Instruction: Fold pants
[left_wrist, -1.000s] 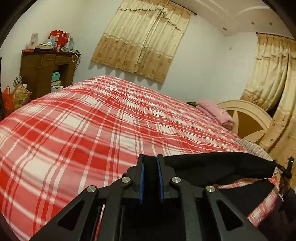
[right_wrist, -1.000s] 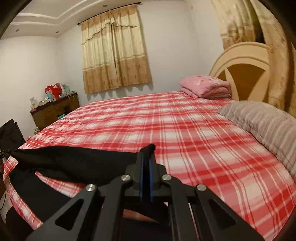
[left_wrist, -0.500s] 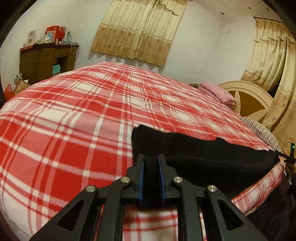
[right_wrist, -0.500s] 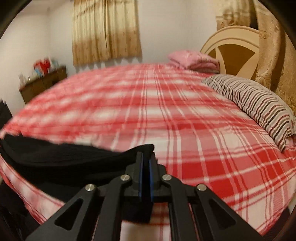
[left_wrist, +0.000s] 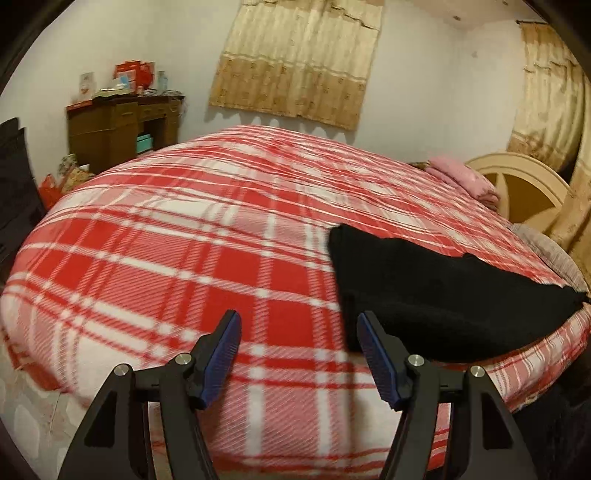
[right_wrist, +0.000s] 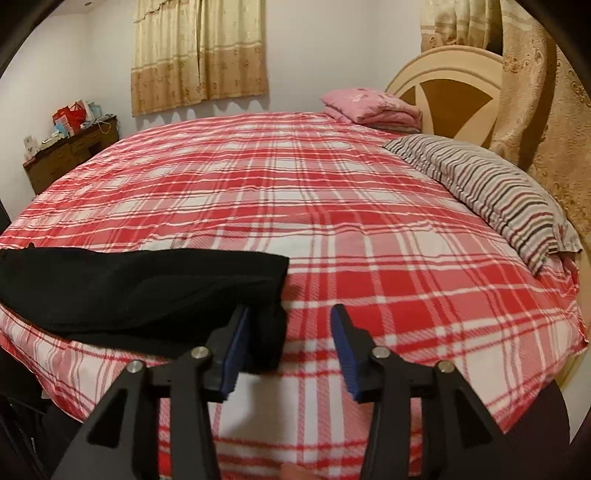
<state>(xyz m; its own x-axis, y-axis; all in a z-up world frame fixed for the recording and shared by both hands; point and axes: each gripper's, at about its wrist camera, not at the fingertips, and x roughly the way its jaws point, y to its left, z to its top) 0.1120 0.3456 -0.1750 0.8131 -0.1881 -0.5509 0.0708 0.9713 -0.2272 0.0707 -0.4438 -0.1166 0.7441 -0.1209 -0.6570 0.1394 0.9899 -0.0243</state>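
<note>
both grippers (left_wrist: 297, 319) (right_wrist: 290, 314) now open — pants (left_wrist: 436, 295) released

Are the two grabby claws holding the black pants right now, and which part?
No, nothing is held. The left gripper and right gripper are both open, and the black pants lie on the bed.

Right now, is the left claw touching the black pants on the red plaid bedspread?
Cannot tell. In the left wrist view the open left claw has its right finger's tip overlapping the black pants edge, without showing contact or gap.

Both wrist views face across the bed (left_wrist: 184, 258), sharing the pants (left_wrist: 424, 288).
</note>
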